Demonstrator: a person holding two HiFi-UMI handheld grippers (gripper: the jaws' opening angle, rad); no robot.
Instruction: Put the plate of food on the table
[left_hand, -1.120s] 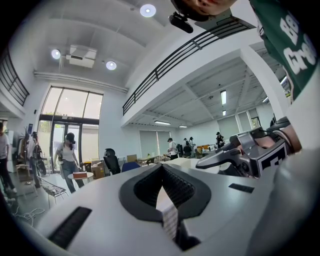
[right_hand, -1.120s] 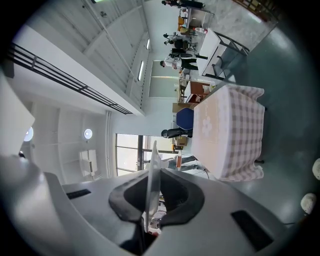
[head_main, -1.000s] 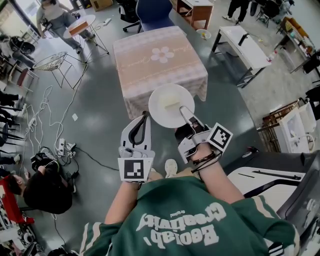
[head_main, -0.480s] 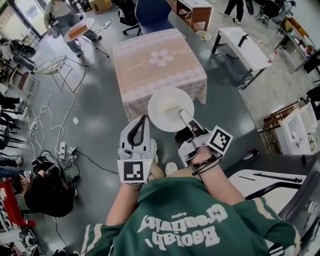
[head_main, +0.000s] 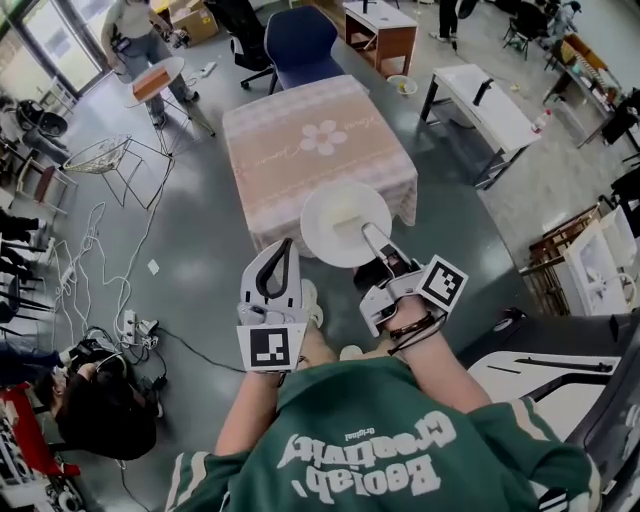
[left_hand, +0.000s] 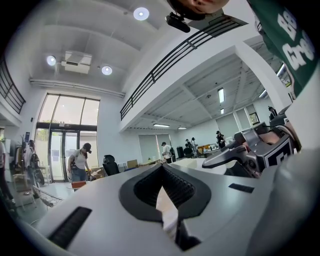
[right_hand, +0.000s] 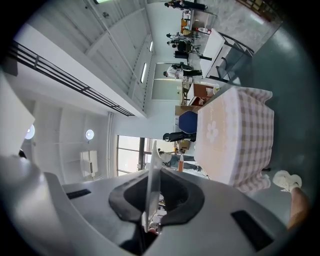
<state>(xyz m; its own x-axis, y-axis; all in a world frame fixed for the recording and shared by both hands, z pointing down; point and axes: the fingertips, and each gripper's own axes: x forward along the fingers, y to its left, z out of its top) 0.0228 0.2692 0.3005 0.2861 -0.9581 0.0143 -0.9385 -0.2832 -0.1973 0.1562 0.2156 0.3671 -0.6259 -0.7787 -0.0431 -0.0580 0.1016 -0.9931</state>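
Observation:
A white plate (head_main: 346, 222) carries a pale piece of food (head_main: 345, 214) and hangs in the air over the near edge of the square table (head_main: 320, 140). The table wears a pink checked cloth with a flower print. My right gripper (head_main: 368, 233) is shut on the plate's near rim. In the right gripper view the plate (right_hand: 151, 180) stands edge-on between the jaws, with the table (right_hand: 235, 135) ahead to the right. To the plate's left my left gripper (head_main: 286, 245) is held level, shut, with nothing in it. The left gripper (left_hand: 161, 170) shows its tips meeting.
Behind the table stands a blue chair (head_main: 303, 40). A white bench (head_main: 490, 95) is at the right, a round side table (head_main: 160, 75) and a wire chair (head_main: 105, 125) at the left. Cables (head_main: 100, 260) trail over the grey floor. A person (head_main: 95, 400) crouches at lower left.
The table has come nearer and sits lower in the head view. The plate, still in my right gripper, now overlaps the table's near edge. Both grippers keep their pose.

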